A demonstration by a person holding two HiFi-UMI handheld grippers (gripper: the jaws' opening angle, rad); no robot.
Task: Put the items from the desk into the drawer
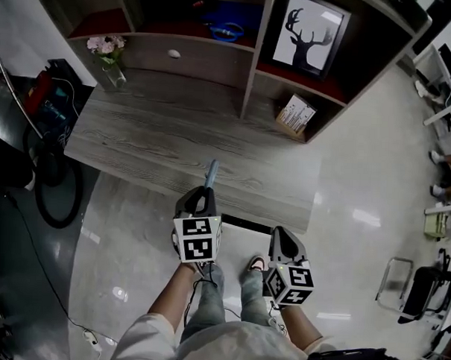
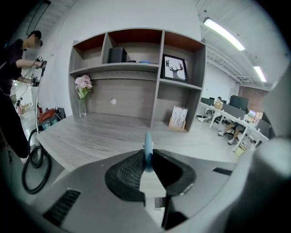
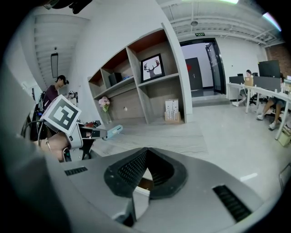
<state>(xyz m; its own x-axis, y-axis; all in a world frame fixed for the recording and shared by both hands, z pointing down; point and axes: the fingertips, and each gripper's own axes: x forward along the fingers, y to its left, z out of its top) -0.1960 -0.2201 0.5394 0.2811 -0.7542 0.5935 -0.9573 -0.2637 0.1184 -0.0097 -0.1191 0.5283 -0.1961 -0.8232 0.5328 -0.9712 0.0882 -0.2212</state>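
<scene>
Here, left claw (image 2: 147, 164) clamps a light-blue stick (image 2: 147, 143).

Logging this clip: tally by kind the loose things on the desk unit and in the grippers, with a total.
Flower vase: 1
Framed picture: 1
Black box: 1
Blue shelf item: 1
Light box: 1
Blue stick, in the left gripper: 1
Total: 6
</scene>
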